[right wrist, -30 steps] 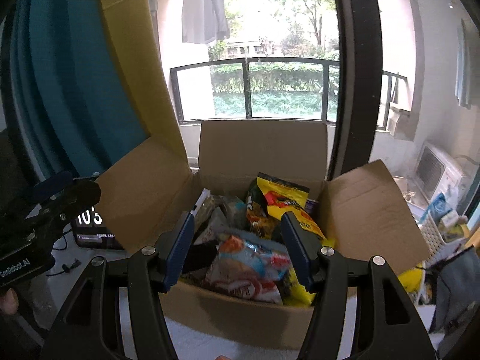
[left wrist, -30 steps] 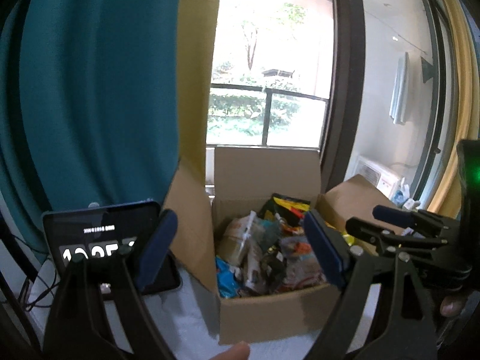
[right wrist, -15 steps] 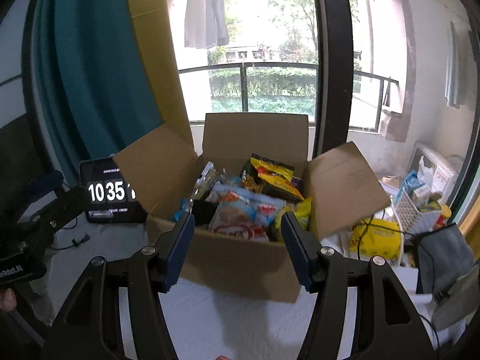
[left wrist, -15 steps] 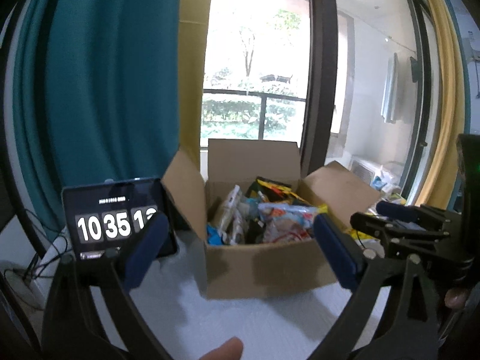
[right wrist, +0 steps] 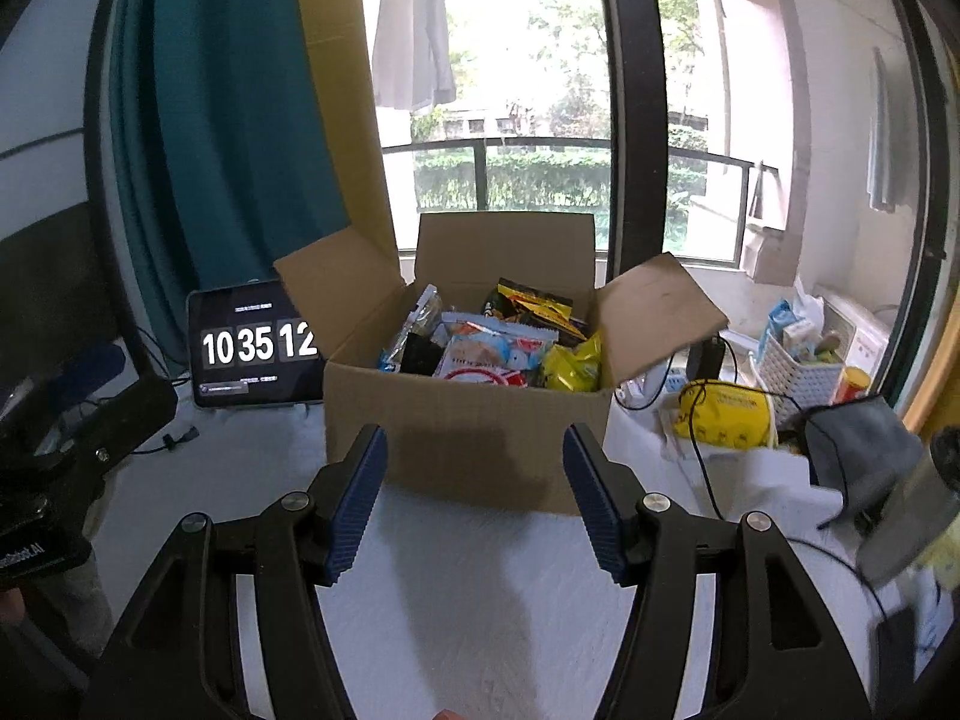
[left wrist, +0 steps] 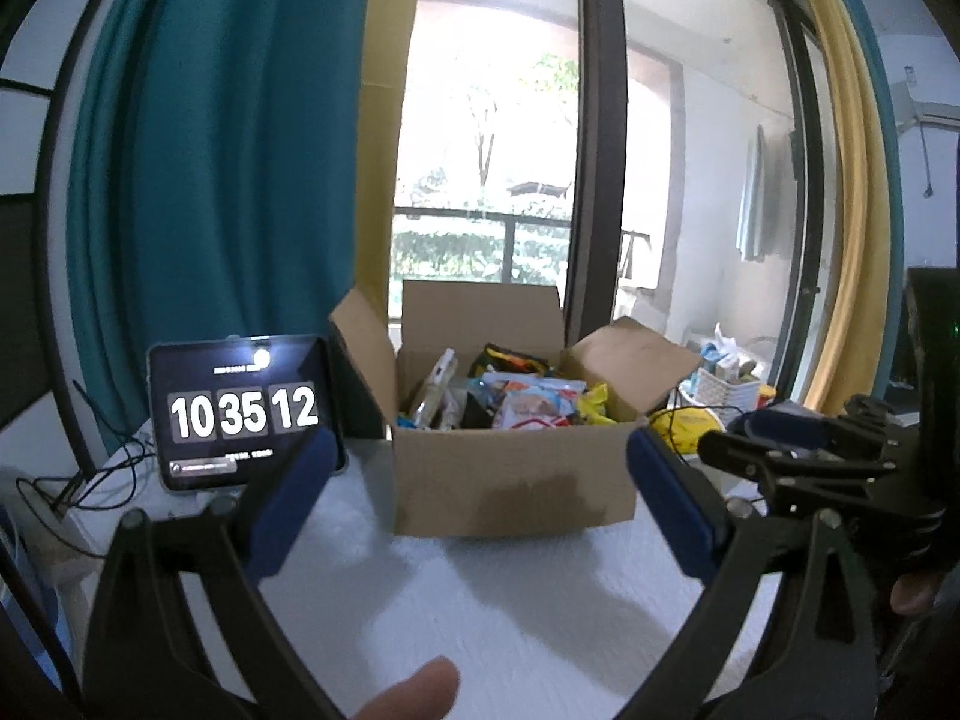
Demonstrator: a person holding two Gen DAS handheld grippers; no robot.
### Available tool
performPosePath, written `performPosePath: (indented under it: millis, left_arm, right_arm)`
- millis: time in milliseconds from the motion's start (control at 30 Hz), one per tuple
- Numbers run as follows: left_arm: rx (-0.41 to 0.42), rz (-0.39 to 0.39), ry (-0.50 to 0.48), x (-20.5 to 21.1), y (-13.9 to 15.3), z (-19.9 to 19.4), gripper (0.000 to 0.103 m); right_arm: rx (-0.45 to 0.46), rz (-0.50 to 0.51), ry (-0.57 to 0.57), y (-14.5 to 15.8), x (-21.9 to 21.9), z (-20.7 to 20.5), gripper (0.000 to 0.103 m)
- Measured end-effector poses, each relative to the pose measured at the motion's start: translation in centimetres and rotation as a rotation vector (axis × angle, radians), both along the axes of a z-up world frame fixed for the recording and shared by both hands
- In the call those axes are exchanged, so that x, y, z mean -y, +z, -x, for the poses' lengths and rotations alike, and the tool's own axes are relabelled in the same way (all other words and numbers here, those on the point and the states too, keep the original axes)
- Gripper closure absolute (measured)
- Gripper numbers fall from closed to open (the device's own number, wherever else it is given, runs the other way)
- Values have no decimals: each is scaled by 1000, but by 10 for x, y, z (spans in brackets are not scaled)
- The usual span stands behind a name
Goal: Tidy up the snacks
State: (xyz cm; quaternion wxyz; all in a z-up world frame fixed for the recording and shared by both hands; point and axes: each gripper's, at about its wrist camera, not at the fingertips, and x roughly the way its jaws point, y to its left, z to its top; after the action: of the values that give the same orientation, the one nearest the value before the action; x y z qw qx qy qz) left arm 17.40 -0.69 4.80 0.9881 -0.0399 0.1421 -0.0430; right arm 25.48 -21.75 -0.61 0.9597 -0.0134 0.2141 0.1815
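Both grippers have backed away from the cardboard box (right wrist: 462, 420), now standing full of snack packets (right wrist: 492, 348) mid-table toward the far edge. Left gripper (left wrist: 480, 504) gapes wide, empty; right gripper (right wrist: 474, 498) stands apart, empty. Looks like packing's finished.

Our left claw (left wrist: 480, 501) and right claw (right wrist: 474, 501) have black angular arms, silver round screws at the pivots, and ribbed blue pads (right wrist: 360, 498); white lettering marks one body.
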Motion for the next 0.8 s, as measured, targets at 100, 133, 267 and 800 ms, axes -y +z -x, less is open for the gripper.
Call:
performPosePath:
  millis: [100, 133, 267, 800]
  left_arm:
    - [16, 7, 5, 0, -5, 17, 4]
    - [17, 5, 4, 0, -8, 23, 4]
    - [-4, -10, 23, 0, -15, 39, 4]
    - [150, -27, 28, 5, -16, 130, 4]
  right_arm:
    - [33, 22, -9, -3, 3, 22, 38]
    - [43, 27, -12, -4, 4, 28, 37]
    - [63, 11, -17, -6, 12, 55, 35]
    - [244, 3, -86, -15, 44, 142, 24]
